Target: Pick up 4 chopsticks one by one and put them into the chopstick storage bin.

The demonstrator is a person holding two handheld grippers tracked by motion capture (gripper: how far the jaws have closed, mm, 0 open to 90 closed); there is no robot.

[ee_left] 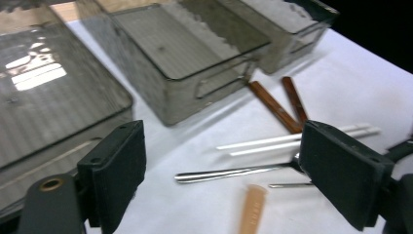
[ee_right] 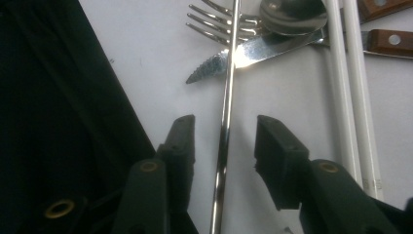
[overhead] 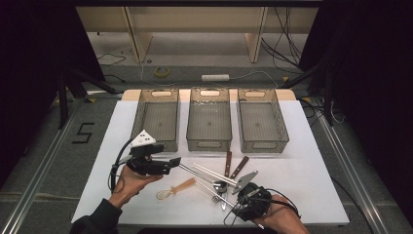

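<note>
A heap of cutlery lies on the white table (overhead: 302, 165): a fork (overhead: 216, 197), a spoon (overhead: 220, 185), white chopsticks (overhead: 214, 173), two wooden-handled knives (overhead: 228, 163) and an amber plastic spoon (overhead: 176, 188). My right gripper (overhead: 233, 197) sits at the front edge. In the right gripper view its jaws (ee_right: 224, 141) straddle a thin metal rod (ee_right: 225, 122) with a gap on each side, so it is open. My left gripper (overhead: 174, 162) hovers left of the heap, wide open and holding nothing (ee_left: 224, 170), facing metal chopsticks (ee_left: 229, 172).
Three smoky clear bins stand in a row behind the cutlery: left (overhead: 163, 144), middle (overhead: 209, 145) and right (overhead: 263, 145). A serrated knife blade (ee_right: 253, 51) crosses under the rod near the fork tines (ee_right: 214, 24). The table's front edge lies just left of the right gripper.
</note>
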